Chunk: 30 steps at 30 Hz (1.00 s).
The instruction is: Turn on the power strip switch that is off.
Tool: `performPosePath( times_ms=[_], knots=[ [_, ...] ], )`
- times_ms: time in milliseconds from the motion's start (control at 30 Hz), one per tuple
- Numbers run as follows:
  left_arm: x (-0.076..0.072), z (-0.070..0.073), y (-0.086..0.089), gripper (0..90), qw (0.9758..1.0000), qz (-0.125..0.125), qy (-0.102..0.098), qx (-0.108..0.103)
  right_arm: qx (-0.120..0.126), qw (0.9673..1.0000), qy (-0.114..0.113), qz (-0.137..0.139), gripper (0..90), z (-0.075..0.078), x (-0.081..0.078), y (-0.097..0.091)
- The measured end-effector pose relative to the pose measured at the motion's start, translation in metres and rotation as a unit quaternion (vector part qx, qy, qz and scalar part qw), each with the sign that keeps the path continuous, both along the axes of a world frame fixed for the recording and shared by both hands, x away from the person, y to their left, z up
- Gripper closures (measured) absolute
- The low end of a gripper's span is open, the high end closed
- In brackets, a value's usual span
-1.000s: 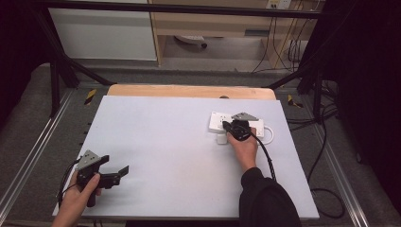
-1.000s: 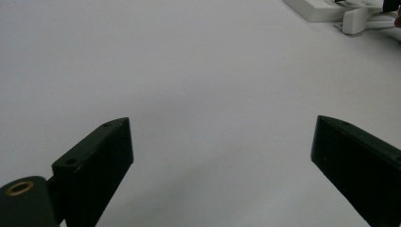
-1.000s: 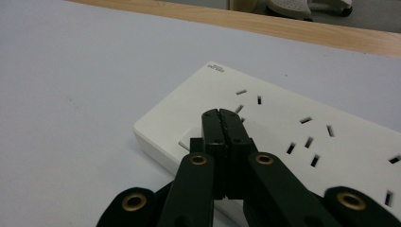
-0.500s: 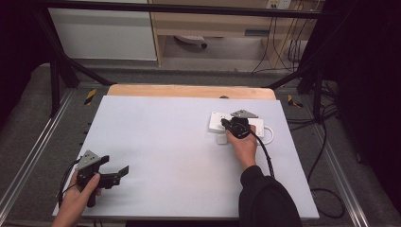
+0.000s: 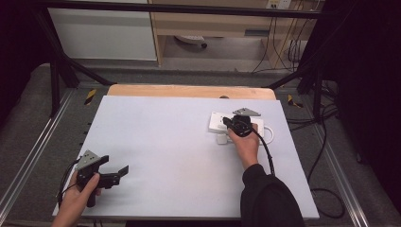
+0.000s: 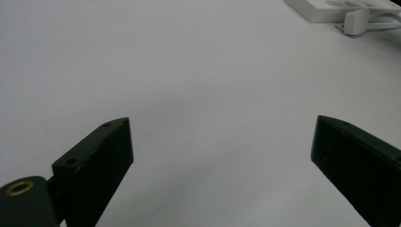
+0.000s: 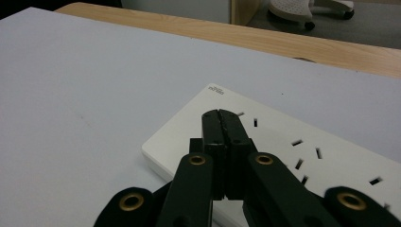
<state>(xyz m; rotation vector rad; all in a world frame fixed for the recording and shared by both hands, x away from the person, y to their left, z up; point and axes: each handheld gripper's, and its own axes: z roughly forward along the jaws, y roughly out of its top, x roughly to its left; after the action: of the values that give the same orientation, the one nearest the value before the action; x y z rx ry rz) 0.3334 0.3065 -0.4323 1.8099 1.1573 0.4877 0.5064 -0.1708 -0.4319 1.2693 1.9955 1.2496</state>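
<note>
High view: the right claw (image 5: 235,124) hovers over a flat white plastic power strip (image 5: 218,121) lying near the far right of the pale grey table (image 5: 161,142). Right gripper view has its jaws pressed together with nothing between them, tips just above the slotted face of the strip (image 7: 302,156), probably so the closed tip can poke or press a spot on it. A white plug (image 5: 222,139) lies just beside the strip's near edge, with a white cable loop (image 5: 268,135) at the right end. The left claw (image 5: 124,170) rests well apart at the near left, jaws spread wide over bare table, likely waiting. Nothing stands between either claw and the strip.
</note>
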Motion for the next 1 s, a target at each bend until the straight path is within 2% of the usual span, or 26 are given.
performPosePath(
  times_ms=[167,333,433,600,700,867,1000],
  knots=[
    [-0.001,0.000,0.000,6.6,1.0000,-0.001,-0.001,0.000,0.004,1.0000,0.002,0.002,85.3,0.002,-0.001,0.000],
    [0.000,-0.001,-0.002,6.6,1.0000,-0.003,0.001,0.004,0.013,0.9999,-0.002,0.003,75.4,0.009,-0.003,-0.005],
    [0.000,0.000,-0.001,6.6,1.0000,-0.003,0.000,0.005,0.018,0.9998,-0.001,-0.008,64.1,0.013,-0.003,-0.010],
    [0.000,-0.001,-0.002,6.6,1.0000,-0.003,0.000,0.005,0.025,0.9990,0.011,-0.035,36.1,0.017,-0.002,-0.018],
    [0.000,-0.001,-0.002,6.6,1.0000,-0.004,0.001,0.006,0.025,0.9984,0.021,-0.046,24.9,0.018,-0.003,-0.021],
    [0.001,-0.001,-0.002,6.6,1.0000,-0.001,0.003,0.004,0.031,0.9975,0.036,-0.051,9.7,0.019,-0.003,-0.023],
    [0.000,-0.001,-0.001,6.6,1.0000,-0.003,0.003,0.004,0.034,0.9978,0.035,-0.044,3.9,0.023,-0.005,-0.025]
  ],
)
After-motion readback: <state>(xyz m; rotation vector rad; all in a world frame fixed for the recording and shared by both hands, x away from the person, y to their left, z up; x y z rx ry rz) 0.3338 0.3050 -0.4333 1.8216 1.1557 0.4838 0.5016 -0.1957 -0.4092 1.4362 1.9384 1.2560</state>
